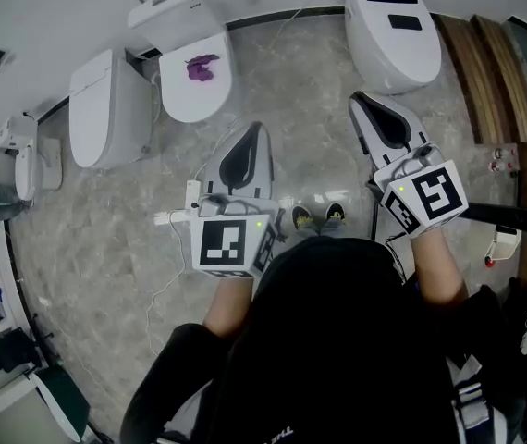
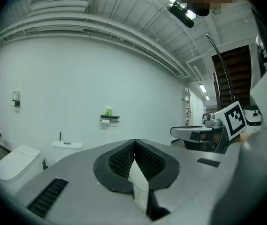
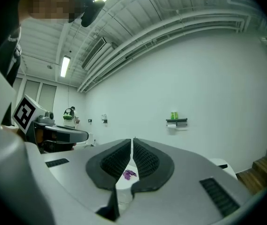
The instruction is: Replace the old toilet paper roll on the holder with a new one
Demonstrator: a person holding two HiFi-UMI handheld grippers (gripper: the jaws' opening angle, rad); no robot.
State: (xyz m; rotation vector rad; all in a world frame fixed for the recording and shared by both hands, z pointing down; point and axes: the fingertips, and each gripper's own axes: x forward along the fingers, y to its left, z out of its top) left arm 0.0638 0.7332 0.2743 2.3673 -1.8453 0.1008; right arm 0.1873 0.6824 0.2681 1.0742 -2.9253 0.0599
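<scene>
A small wall shelf holds a white toilet paper roll [image 2: 106,121] with a green item on top, far off on the white wall. The right gripper view shows the same holder [image 3: 176,122], also distant. My left gripper [image 1: 252,129] is shut with nothing between its jaws, and it points level toward that wall [image 2: 134,142]. My right gripper [image 1: 360,97] is likewise shut and empty [image 3: 132,140]. Both are held out in front of the person, above the marble floor. No new roll is in view.
Three white toilets stand along the wall: one at the left [image 1: 106,109], one in the middle [image 1: 194,58] with a purple thing [image 1: 201,67] on its lid, one at the right [image 1: 393,30]. Wooden steps [image 1: 485,72] lie far right. A white cable [image 1: 166,276] trails on the floor.
</scene>
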